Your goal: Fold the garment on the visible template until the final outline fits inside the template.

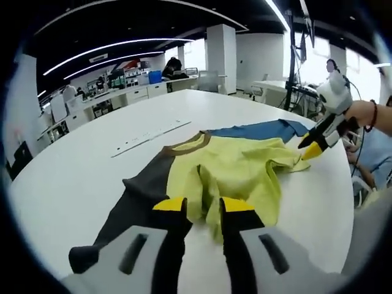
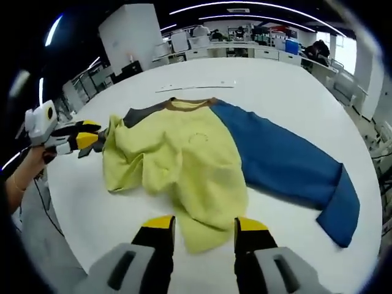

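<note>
We see a crumpled shirt [image 2: 184,159] on the white table [image 2: 294,104], our left gripper [image 1: 203,207] parted over its yellow hem, our right gripper [image 2: 203,228] parted just short of it, holding nothing.

White round table [image 1: 73,177], office desks [image 1: 131,93] behind — blue bin [image 1: 155,76], white pillar [image 1: 222,58], ceiling light strips [image 1: 116,46]

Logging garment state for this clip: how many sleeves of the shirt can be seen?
2. The long blue fabric sleeve lies spread on the round white table; the dark grey fabric sleeve stretches along the yellow body's other side, partly hidden in the right gripper view.
</note>
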`<state>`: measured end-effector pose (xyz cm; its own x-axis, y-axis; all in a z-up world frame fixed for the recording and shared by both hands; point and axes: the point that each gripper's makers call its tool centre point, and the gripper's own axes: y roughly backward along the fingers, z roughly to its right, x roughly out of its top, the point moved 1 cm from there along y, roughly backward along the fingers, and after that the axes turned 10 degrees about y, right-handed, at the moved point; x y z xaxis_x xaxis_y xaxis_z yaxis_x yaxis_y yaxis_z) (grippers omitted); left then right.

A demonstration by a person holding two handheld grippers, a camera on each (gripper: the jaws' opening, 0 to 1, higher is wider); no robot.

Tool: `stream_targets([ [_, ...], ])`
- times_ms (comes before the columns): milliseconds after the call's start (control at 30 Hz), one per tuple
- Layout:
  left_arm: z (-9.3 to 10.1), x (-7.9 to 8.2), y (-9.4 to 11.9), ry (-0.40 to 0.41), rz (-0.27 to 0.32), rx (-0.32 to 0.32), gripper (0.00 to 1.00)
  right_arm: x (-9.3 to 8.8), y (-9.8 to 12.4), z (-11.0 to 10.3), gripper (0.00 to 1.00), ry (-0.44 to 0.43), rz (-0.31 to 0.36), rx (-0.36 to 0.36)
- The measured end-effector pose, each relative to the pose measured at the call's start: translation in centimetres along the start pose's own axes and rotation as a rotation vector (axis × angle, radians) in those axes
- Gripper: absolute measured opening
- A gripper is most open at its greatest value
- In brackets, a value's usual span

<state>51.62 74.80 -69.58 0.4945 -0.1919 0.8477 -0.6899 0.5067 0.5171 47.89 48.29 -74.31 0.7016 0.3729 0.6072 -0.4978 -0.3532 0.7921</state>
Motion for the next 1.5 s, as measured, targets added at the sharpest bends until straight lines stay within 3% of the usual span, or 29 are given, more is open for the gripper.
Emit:
stream_targets([
  [300, 0.8, -2.1, -0.3, 0.013, -0.037, -0.006, 0.18, -1.1, 0.3, -0.2, 0.35, -0.076, -0.012, -0.023],
  [700, 0.3, -4.3, -1.9, -0.049, -0.107, 0.023, 0.1, -2.7, 0.0, -0.7, 0.29, -0.193, -0.017, -0.064],
  [967, -0.2, -4.9, -2.5, -0.012, -0.111, 0.026, 0.07, -3.2, -0.1, -0.6, 0.23, -0.26, -0.03, -0.156],
  [1300, -0.2, -5.3, -3.0, 0.03, -0.112, 0.012, 0.0, -3.5, -0.5, -0.6, 0.13, -0.229, -0.099, -0.241],
  [1333, -0.2, -5.3, -3.0, 0.028, -0.113, 0.014, 0.0, -3.6, -0.5, -0.4, 0.11, -0.19, -0.106, -0.253],
  [1500, -0.2, -5.4, -3.2, 0.028, -0.112, 0.016, 0.0, -3.5, -0.5, -0.3, 0.06, -0.2, -0.092, -0.266],
])
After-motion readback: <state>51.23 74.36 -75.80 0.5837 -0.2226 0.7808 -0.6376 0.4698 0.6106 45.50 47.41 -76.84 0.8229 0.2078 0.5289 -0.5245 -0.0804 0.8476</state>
